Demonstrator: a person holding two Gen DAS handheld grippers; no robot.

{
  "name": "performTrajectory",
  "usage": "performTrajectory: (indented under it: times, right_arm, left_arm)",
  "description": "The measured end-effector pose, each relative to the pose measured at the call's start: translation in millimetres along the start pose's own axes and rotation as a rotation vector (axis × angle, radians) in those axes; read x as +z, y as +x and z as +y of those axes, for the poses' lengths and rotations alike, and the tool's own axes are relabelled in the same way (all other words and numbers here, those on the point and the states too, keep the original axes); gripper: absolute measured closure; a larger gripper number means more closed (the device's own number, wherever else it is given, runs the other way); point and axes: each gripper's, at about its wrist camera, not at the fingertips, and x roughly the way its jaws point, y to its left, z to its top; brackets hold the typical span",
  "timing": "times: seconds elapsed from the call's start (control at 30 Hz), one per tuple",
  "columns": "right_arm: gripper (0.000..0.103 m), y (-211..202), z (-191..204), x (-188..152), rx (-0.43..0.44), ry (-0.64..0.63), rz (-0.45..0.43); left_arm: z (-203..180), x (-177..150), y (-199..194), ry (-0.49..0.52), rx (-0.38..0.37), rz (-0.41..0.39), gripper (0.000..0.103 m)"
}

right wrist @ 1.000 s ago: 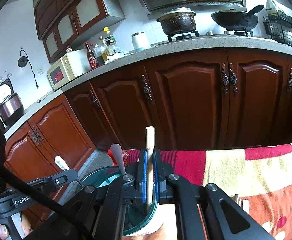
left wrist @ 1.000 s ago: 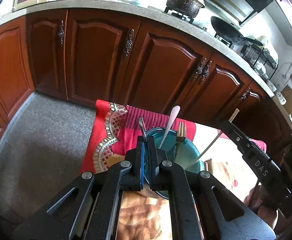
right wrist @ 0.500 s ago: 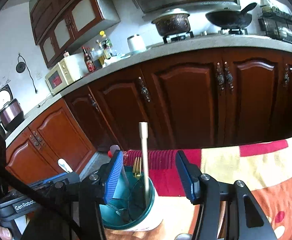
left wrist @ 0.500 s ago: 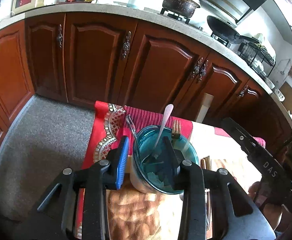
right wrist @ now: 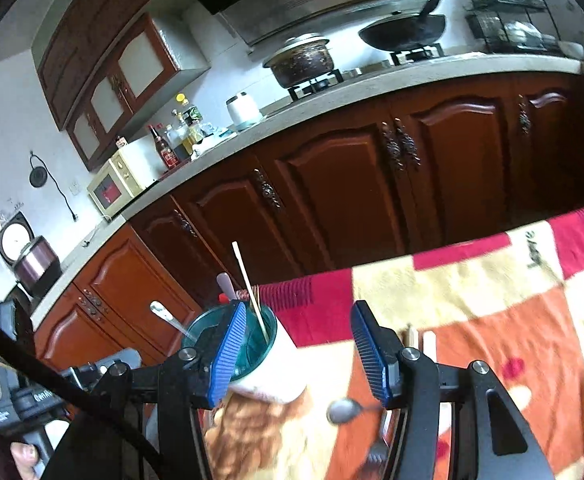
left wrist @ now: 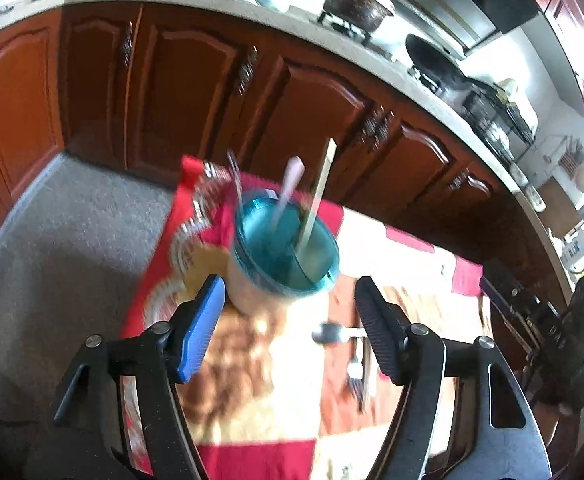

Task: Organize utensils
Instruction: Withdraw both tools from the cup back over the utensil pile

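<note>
A white cup with a teal rim [left wrist: 283, 256] stands on the patterned cloth and holds a spoon, a chopstick [left wrist: 318, 196] and other utensils. It also shows in the right wrist view [right wrist: 251, 344], with the chopstick [right wrist: 249, 284] leaning in it. My left gripper [left wrist: 292, 328] is open and empty, just behind the cup. My right gripper [right wrist: 298, 352] is open and empty, to the right of the cup. A metal spoon [left wrist: 334, 334] and a fork [left wrist: 354, 380] lie on the cloth between the left fingers; the spoon [right wrist: 344, 410] shows below the right gripper too.
The cloth-covered table [right wrist: 492, 300] ends at the far side before dark wooden cabinets [right wrist: 332, 200]. Grey floor [left wrist: 51, 240] lies to the left. More chopsticks [right wrist: 420, 338] lie on the cloth by the right finger. The left gripper's body [right wrist: 31, 400] is at the lower left.
Both grippers opened and let their utensils drop into the cup: the right one released the chopstick. Both have pulled back from the cup, which now looks smaller.
</note>
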Motion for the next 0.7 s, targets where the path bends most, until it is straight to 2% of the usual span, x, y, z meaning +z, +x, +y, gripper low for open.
performTrajectory:
  times: [0.07, 0.17, 0.4, 0.6, 0.7]
  right_arm:
    - [0.051, -13.6, -8.3, -3.1, 0.002, 0.014, 0.020]
    - [0.051, -35.2, -22.4, -8.1, -0.008, 0.034, 0.038]
    - [0.051, -70.4, -69.4, -32.7, -0.056, 0.063, 0.109]
    - [0.053, -59.4, -120.7, -49.9, -0.062, 0.145, 0.217]
    - [0.059, -42.3, -134.6, -56.9, -0.049, 0.176, 0.274]
  left_arm:
    - [-7.2, -7.6, -2.1, -0.016, 0.013, 0.025, 0.035]
    - [-20.0, -17.4, -8.8, -0.037, -0.008, 0.037, 0.035]
    - [-51.5, -61.0, -6.8, 0.028, 0.011, 0.088, 0.035]
    - [-74.3, -82.4, 28.7, 0.086, 0.042, 0.170, 0.035]
    - [-85.7, -86.9, 47.6, 0.120, 0.049, 0.199, 0.035]
